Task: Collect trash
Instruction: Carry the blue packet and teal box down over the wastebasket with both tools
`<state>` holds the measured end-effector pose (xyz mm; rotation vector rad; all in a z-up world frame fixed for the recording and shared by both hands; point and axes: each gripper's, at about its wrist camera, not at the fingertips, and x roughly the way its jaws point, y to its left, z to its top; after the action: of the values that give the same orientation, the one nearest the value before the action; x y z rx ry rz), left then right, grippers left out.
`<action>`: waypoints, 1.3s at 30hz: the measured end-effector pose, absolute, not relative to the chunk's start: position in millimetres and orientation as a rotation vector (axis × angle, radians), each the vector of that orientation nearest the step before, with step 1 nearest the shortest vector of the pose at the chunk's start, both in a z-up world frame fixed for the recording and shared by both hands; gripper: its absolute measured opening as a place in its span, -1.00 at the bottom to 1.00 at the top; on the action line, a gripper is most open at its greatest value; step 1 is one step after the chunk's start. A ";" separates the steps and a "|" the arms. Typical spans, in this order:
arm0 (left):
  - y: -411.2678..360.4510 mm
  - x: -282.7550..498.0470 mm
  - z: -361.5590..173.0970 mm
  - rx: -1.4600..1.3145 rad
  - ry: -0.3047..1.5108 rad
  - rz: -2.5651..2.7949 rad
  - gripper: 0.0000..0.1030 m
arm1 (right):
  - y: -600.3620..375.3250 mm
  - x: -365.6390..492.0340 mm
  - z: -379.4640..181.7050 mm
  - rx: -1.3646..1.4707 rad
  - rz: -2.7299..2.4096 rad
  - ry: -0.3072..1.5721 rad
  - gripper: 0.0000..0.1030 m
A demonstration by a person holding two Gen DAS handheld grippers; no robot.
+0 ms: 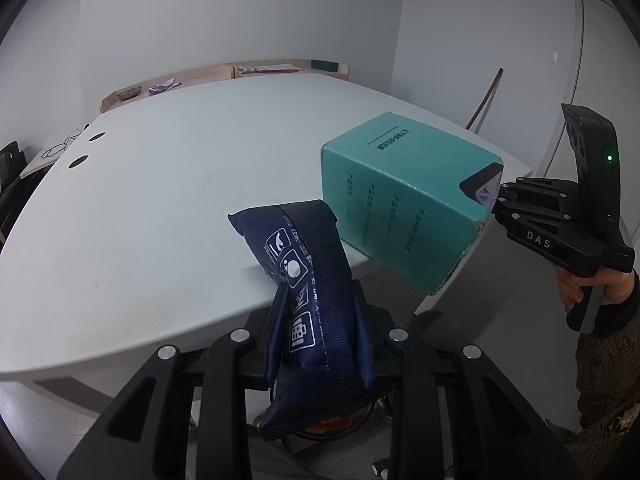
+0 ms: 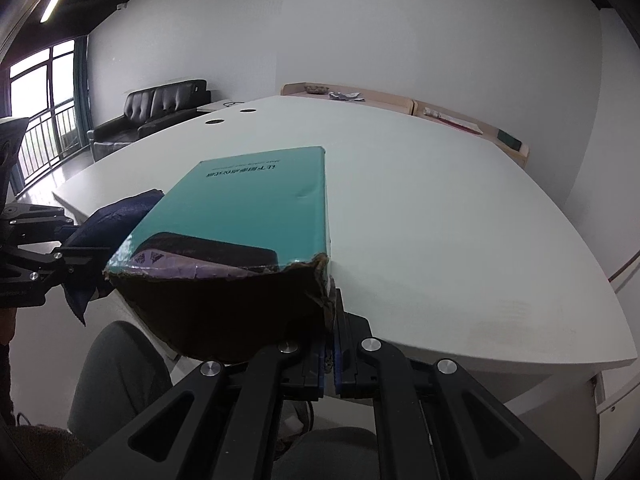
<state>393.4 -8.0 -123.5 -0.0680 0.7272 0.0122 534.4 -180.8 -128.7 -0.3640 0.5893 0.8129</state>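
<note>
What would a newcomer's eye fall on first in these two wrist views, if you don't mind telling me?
Probably the teal cardboard box, held in the air off the near edge of the white table, its torn open end pinched by the right gripper. Next, the dark blue pouch with white printing, clamped upright in the left gripper just beside the box.

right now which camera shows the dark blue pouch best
The left wrist view. There the dark blue pouch fills the centre, upright between the left gripper's closed jaws, its white printed icons readable. The right wrist view catches only a dark corner of it at the left edge, mostly hidden behind the teal box.
</note>
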 end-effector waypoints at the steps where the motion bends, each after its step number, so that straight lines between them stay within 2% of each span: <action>1: -11.9 387.5 -126.2 -0.055 0.732 0.016 -0.42 | -182.8 528.0 -130.3 -0.367 0.822 0.591 -0.86; 9: -33.9 345.1 -155.6 -0.040 0.782 -0.012 -0.42 | -209.9 471.2 -142.1 -0.399 0.855 0.570 -0.86; 15: -35.4 336.3 -188.9 -0.038 0.848 -0.018 -0.42 | -214.0 437.1 -171.6 -0.466 0.864 0.623 -0.86; 39: -25.5 431.9 -368.0 -0.039 1.221 -0.048 -0.42 | -133.8 518.2 -356.8 -0.606 0.841 1.019 -0.85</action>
<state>431.9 -25.5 -368.0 -0.0390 1.2207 -0.0480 518.2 -133.8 -356.8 -0.6064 1.0191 0.8412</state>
